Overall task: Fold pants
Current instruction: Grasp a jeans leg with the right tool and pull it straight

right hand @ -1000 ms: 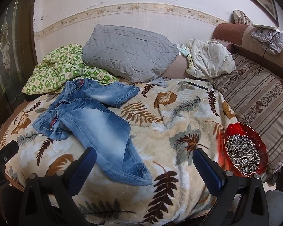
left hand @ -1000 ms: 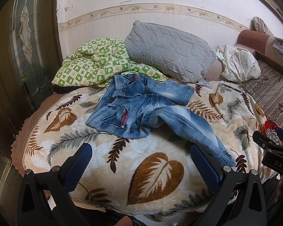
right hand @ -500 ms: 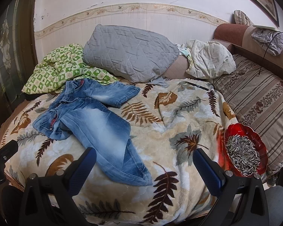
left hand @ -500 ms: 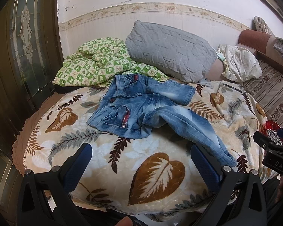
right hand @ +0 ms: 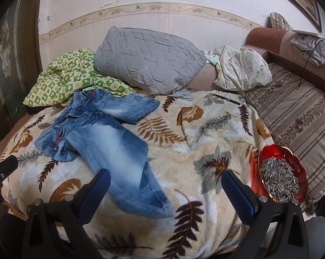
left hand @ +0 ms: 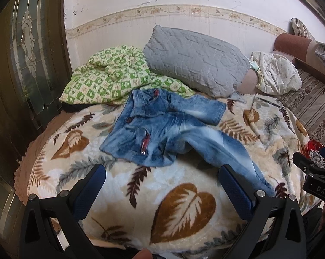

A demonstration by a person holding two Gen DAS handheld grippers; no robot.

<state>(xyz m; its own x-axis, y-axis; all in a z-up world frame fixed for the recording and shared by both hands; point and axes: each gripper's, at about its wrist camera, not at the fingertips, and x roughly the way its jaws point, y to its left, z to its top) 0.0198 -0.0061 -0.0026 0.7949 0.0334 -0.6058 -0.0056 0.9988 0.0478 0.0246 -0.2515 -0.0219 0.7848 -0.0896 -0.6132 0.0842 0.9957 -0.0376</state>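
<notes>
Both jaws stand wide apart and empty: left gripper [left hand: 162,183] and right gripper [right hand: 165,188] hover over the near edge of the leaf-patterned blanket [right hand: 205,151]. Blue jeans [right hand: 97,133] lie unfolded and rumpled on the blanket, waist toward a green checked quilt [left hand: 110,75], one leg reaching toward the right gripper. Grey pillow [right hand: 145,58] behind; red dish of seeds [right hand: 281,177] at right

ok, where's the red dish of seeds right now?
The red dish of seeds sits low on the right of the right wrist view, at the edge of the leaf-print blanket beside the striped cushion, well apart from the jeans.
</notes>
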